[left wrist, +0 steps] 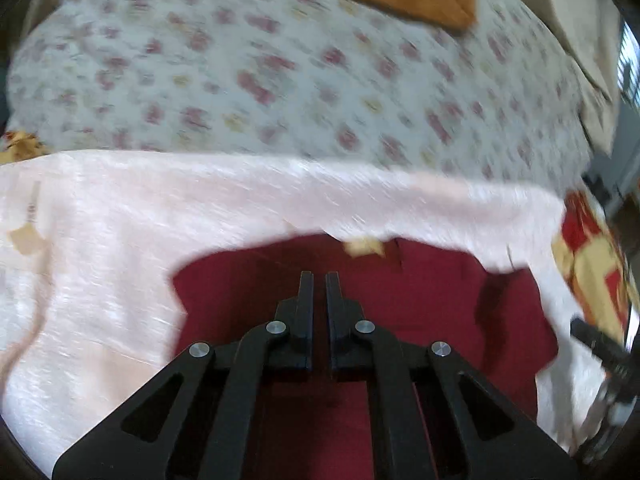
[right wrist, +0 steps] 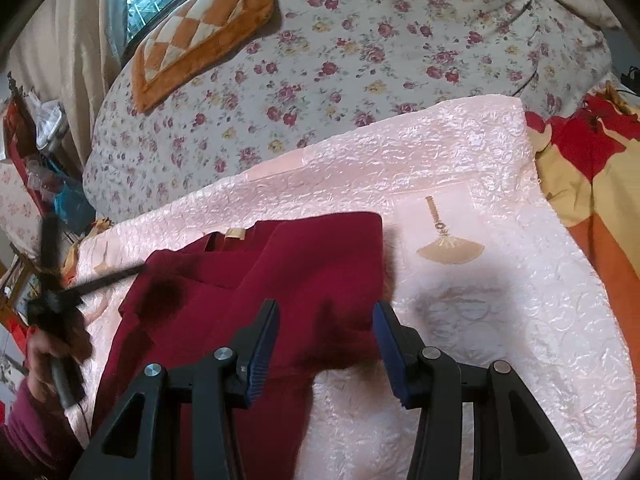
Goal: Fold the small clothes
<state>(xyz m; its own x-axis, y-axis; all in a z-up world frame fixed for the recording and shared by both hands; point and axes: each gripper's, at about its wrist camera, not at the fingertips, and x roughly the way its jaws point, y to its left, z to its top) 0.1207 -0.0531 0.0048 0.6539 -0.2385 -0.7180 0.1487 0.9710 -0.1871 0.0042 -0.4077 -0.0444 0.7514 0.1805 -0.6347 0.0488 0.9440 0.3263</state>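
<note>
**Red garment half folded on the pink quilt**

The dark red garment (right wrist: 256, 280) lies flat on a pale pink quilted cover (right wrist: 480, 184) spread over the bed, with a flowered bedspread (right wrist: 320, 60) behind it. One side already looks folded over the middle, and a tan neck label (right wrist: 235, 233) shows at the far edge.

The left gripper (left wrist: 319, 280) hovers above the red cloth with its jaws clenched together and nothing between them. The right gripper (right wrist: 326, 316) hangs over the near right part of the garment, jaws released and apart, gripping nothing.

The cloth looks soft, light and limp (likely a knit or fleece), so it should drape and sag when lifted, not hold a crease. A pinch at a corner or along a hem, both layers together, seems the safest hold; the glossy quilt underneath may let it slide.
</note>
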